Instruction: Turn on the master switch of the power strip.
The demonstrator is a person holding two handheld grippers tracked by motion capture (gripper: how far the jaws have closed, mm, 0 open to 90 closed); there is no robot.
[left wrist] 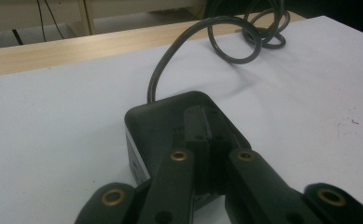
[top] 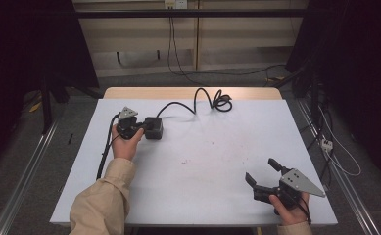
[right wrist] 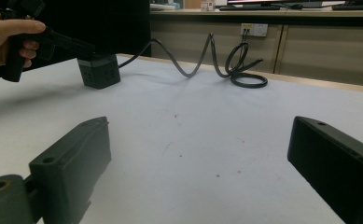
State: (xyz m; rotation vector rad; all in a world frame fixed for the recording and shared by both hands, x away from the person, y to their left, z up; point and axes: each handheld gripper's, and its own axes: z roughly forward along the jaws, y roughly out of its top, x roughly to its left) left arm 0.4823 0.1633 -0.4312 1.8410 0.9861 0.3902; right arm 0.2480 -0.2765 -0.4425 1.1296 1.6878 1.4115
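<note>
A black box (top: 154, 128) with a thick black cable (top: 200, 97) stands on the white table at the back left. My left gripper (top: 139, 128) is shut, jaws pressed together, and its tips lie on top of the box (left wrist: 165, 126). Nothing shows between the left gripper's (left wrist: 206, 119) jaws. The cable (left wrist: 226, 44) leaves the box's far side and curls into loops. My right gripper (top: 260, 169) stands open near the front right, nothing between its jaws. In the right gripper view, the right gripper (right wrist: 200, 140) faces the box (right wrist: 99, 71), the cable (right wrist: 207, 60) and the left gripper (right wrist: 67, 45) far off.
The white table top (top: 202, 161) has a few small specks near its middle. A wooden strip (top: 178, 93) runs along its back edge. Floor cables and a power strip (top: 326, 143) lie to the right of the table.
</note>
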